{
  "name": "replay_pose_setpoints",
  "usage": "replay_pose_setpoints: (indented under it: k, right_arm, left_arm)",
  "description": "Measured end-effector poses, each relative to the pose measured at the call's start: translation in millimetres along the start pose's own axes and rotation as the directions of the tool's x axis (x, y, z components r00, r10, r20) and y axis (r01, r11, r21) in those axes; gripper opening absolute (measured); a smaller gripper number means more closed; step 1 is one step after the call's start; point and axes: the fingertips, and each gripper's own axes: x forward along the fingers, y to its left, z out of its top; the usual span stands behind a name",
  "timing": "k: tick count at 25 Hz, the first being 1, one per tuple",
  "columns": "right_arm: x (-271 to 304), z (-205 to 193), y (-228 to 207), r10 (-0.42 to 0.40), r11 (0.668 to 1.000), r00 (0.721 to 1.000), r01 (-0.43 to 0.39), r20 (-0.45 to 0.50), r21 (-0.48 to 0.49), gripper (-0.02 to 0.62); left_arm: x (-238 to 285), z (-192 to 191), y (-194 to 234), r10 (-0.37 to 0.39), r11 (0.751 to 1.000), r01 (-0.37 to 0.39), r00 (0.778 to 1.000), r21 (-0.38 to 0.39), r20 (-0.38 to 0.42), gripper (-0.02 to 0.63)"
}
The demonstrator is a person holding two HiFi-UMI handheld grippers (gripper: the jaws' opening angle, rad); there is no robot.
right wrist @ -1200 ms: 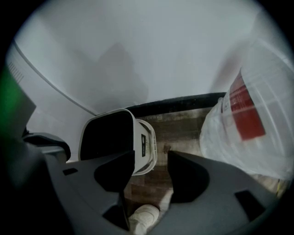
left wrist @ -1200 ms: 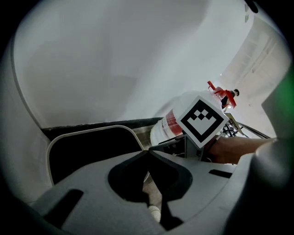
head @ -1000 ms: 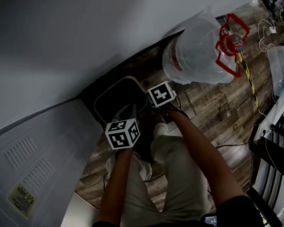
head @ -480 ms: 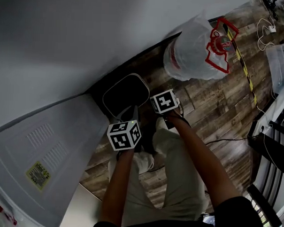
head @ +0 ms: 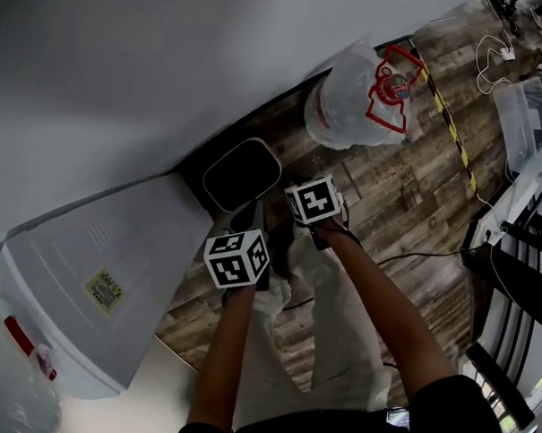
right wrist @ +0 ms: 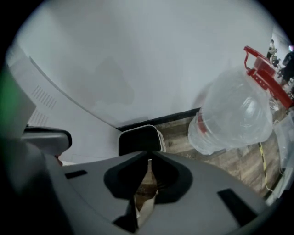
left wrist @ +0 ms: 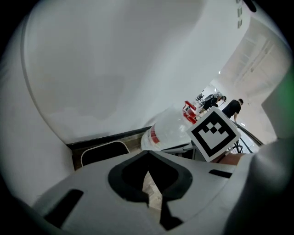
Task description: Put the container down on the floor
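Observation:
The container (head: 243,174), a dark rectangular tub with a white rim, stands on the wood floor against the wall's black skirting. It shows in the left gripper view (left wrist: 103,153) and in the right gripper view (right wrist: 138,140) beyond the jaws. Both grippers hang above and nearer than it, apart from it. My left gripper (left wrist: 148,156) is shut and holds nothing; its marker cube (head: 237,259) is in the head view. My right gripper (right wrist: 149,158) has just been closing and its tips meet with nothing between them; its cube (head: 313,202) sits beside the left one.
A big clear water jug (head: 357,98) with a red handle lies on the floor right of the container. A white appliance (head: 89,275) fills the left. Yellow-black tape (head: 450,129), a clear box (head: 522,110), a cable (head: 431,254) and a rack (head: 520,267) are at the right.
Both grippers have lifted away from the container, which stays on the floor and now looks smaller. The right jaws have gone from wide open to shut.

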Motion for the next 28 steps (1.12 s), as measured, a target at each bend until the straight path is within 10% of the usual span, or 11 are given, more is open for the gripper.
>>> replay_pose_setpoints:
  k: [28]
  right_arm:
    - [-192,19,85,0.063,0.998,0.984,-0.067,0.164,0.015,0.031]
  left_arm:
    - [-161,50,-57,0.011,1.0,-0.01,0.998,-0.016,0.057,0.014]
